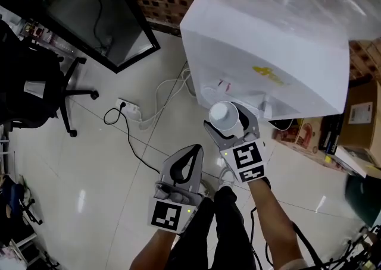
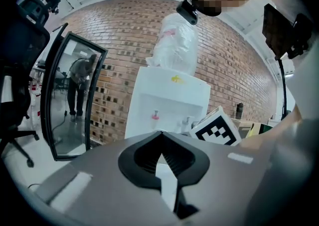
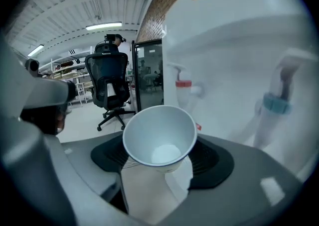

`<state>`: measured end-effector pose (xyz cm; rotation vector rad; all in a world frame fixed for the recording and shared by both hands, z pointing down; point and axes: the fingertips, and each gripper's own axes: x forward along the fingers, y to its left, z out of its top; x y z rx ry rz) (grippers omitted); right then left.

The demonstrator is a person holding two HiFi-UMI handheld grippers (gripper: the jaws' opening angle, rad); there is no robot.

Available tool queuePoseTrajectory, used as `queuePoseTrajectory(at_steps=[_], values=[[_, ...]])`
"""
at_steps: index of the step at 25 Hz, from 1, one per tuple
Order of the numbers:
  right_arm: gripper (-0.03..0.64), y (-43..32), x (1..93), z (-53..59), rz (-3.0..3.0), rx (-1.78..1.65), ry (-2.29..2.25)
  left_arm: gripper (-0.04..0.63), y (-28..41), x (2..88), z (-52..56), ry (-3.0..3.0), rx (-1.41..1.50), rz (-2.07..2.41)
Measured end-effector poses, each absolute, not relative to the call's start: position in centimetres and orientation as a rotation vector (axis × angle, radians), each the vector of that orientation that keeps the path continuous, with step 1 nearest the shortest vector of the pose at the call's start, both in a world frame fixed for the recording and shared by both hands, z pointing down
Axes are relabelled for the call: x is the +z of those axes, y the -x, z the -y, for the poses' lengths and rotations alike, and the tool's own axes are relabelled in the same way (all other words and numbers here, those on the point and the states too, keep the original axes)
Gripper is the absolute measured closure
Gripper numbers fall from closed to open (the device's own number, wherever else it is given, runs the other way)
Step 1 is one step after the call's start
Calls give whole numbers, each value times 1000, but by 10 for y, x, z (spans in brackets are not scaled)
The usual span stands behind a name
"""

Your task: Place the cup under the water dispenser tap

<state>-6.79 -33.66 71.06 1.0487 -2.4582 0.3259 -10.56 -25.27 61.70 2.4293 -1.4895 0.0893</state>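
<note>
The right claw (image 3: 162, 164) grips a white paper cup (image 3: 159, 134) by its lower body, close in front of the water dispenser (image 1: 271, 55) and seemingly not yet under the red tap (image 3: 185, 86) or the blue tap (image 3: 275, 103). The left claw (image 2: 160, 144) is closed on nothing and hangs apart. The cup looks thin and tilted, so a hard squeeze could crumple it, and its rim may knock a tap.
</note>
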Motion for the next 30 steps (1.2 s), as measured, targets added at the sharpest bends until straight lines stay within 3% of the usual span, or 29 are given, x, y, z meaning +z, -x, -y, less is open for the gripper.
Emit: queuePoseTrajectory(at_steps=[9, 30], values=[[258, 75, 777, 379, 2375, 437, -1033, 603, 131, 652, 248, -2365, 198, 1500], [251, 76, 814, 390, 2329, 505, -1012, 603, 113, 658, 260, -2397, 193, 1433]])
